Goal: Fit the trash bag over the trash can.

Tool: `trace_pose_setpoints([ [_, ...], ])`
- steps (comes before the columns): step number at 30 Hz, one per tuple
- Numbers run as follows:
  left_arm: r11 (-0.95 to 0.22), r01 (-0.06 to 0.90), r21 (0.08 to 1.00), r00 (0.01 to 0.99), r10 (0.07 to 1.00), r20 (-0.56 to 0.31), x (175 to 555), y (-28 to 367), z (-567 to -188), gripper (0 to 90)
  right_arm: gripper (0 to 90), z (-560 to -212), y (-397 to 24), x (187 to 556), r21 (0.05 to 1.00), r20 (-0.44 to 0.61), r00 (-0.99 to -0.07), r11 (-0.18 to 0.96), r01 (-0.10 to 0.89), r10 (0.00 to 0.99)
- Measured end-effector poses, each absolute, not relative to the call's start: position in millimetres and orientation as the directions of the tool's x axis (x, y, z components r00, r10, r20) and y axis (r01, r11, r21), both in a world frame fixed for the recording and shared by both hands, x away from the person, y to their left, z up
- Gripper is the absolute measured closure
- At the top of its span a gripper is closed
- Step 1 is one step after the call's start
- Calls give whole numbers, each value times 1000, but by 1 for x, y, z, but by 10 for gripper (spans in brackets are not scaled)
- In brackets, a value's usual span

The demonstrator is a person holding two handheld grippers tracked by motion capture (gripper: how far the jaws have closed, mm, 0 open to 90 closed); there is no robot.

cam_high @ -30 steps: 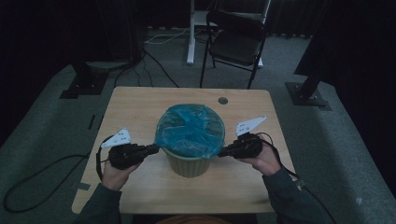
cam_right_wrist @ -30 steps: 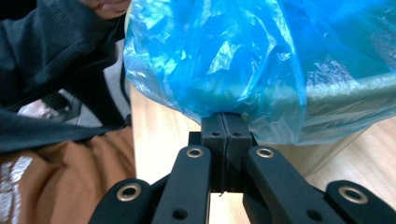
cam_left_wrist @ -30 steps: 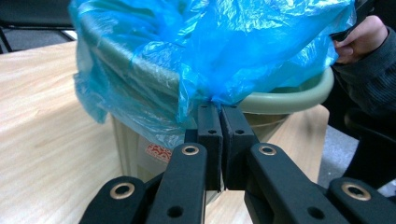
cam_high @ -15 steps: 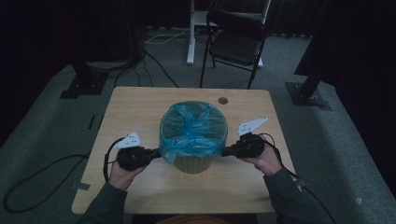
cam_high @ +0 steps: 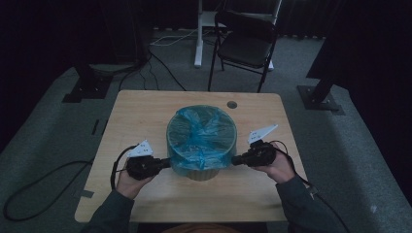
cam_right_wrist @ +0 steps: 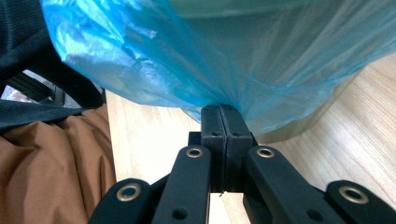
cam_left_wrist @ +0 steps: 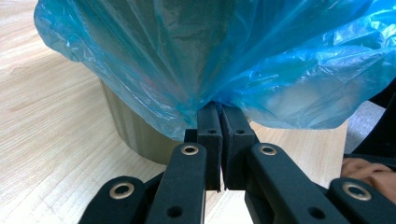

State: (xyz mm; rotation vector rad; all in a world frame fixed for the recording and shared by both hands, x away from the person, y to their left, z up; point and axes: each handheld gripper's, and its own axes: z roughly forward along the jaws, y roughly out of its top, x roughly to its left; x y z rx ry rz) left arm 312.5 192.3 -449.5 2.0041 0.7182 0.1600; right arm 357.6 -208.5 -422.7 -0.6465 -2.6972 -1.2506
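You're working in a dim room, with a folding chair (cam_high: 245, 46) at twelve o'clock beyond the table (cam_high: 141, 114) and cables on the grey floor. On the light wood top a bin (cam_high: 201, 172) stands just short of centre, toward your six o'clock, with a blue bag (cam_high: 201, 133) draped over its mouth.

Your left gripper (cam_high: 165, 164) has its jaws pinched tight on the bag's hem at the bin's nine o'clock; in the left gripper view (cam_left_wrist: 219, 119) the film gathers to a point between the pads. Your right gripper (cam_high: 237, 159) does the same at three o'clock, and its own view (cam_right_wrist: 220, 116) shows the jaws closed hard on a fold of plastic.

By my reading, lining the bin is well along: the bag is open, spread across the mouth, and its hem is already folded down over the outside on both your sides. What's left is to draw the skirt lower and evenly all round, then let go; the far rim at twelve o'clock looks covered, though I can't tell how deep the fold goes there.

The bag is thin, translucent and crinkled, ballooning a little over the top with creases running inward. The bin under it is a dull olive, with faint ribbing on its wall.
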Motion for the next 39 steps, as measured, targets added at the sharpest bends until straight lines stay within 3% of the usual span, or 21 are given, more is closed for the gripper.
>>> trace_pose_setpoints([
  [5, -359, 452, 817, 789, 588, -178, 315, 200, -455, 857, 883, -424, -212, 359, 695, 255, -898, 578, 428, 358],
  [13, -270, 449, 852, 772, 597, -218, 307, 223, -443, 767, 695, -411, -226, 351, 747, 244, -912, 536, 394, 330],
  [21, -220, 415, 883, 770, 601, -212, 301, 234, -427, 714, 630, -390, -224, 345, 809, 222, -934, 482, 336, 279],
  [30, -173, 397, 901, 771, 595, -225, 301, 243, -417, 670, 601, -389, -213, 349, 804, 224, -940, 496, 328, 259],
  [39, -249, 360, 899, 842, 501, -199, 308, 206, -412, 596, 624, -392, -202, 347, 802, 235, -950, 511, 308, 204],
])
